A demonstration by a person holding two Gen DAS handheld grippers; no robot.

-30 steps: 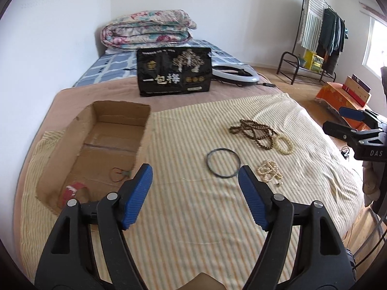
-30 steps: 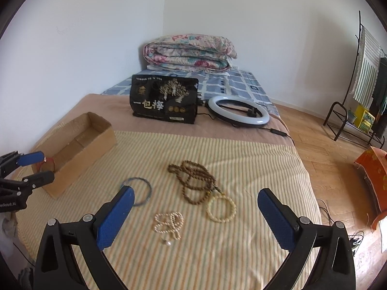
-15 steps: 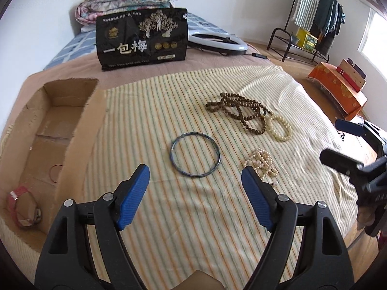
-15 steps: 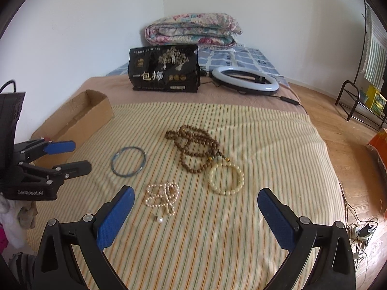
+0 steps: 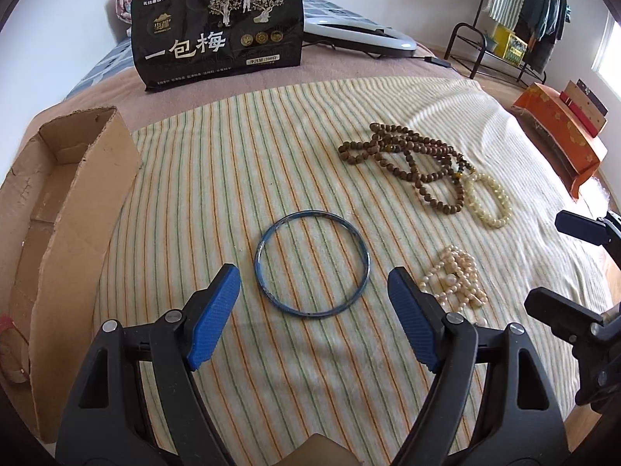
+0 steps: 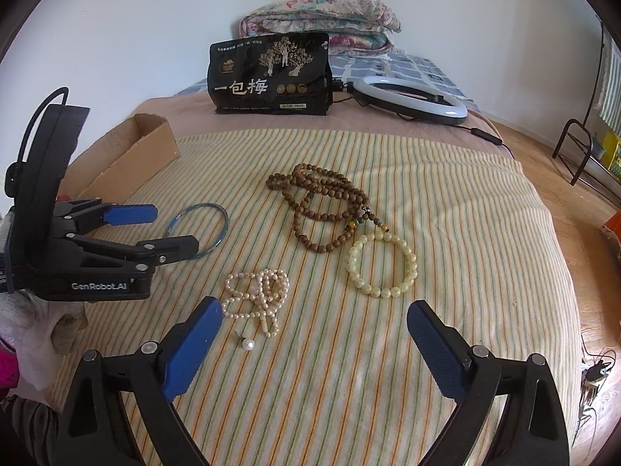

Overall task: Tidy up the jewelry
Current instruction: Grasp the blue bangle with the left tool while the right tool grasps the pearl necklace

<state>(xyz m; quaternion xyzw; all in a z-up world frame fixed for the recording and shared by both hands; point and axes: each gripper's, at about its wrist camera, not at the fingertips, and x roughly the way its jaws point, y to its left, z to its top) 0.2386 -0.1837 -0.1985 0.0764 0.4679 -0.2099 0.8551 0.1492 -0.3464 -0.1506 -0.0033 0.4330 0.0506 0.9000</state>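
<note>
Here, the left gripper hangs wide and empty at the bottom of its frame, the thin blue metal bangle lying between and just beyond its 2 blue pads on the striped cloth. The right gripper, nothing between its jaws, is closing slightly; the tangled pearl necklace lies left of centre, the pale yellow bead bracelet beside the brown wooden bead string. The brown cardboard box sits at left.
</note>
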